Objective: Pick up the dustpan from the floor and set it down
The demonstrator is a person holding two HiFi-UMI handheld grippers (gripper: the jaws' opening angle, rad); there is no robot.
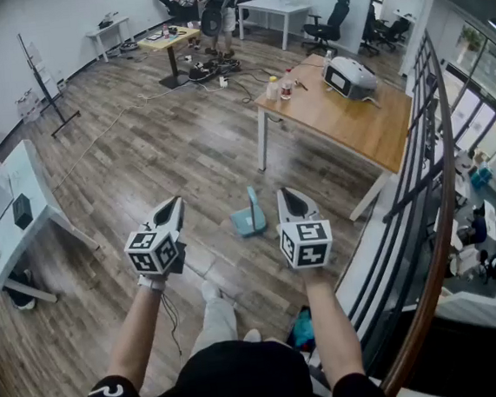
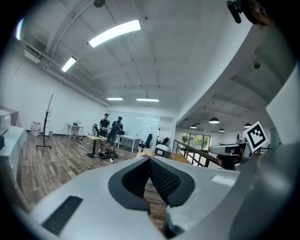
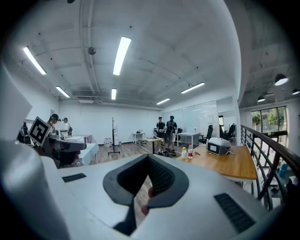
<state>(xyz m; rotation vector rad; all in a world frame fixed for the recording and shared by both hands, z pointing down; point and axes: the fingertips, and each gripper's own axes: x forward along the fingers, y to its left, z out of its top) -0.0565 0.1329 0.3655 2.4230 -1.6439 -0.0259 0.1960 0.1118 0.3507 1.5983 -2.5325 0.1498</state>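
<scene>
In the head view a teal dustpan point(image 1: 248, 218) rests on the wooden floor with its handle pointing up, a little ahead of me. It lies between my two grippers and below them. My left gripper point(image 1: 174, 205) is held level to its left, jaws shut with nothing in them. My right gripper point(image 1: 288, 195) hovers just right of the dustpan, also shut and empty. In the left gripper view the left gripper point(image 2: 150, 159) has its tips together, and in the right gripper view so does the right gripper point(image 3: 149, 157). Neither gripper view shows the dustpan.
A wooden table point(image 1: 359, 130) stands ahead to the right with a white appliance point(image 1: 350, 77) and bottles point(image 1: 279, 87). A black railing point(image 1: 422, 176) runs along the right. A white desk point(image 1: 14, 220) is at the left. People point(image 1: 212, 5) stand by tables at the back.
</scene>
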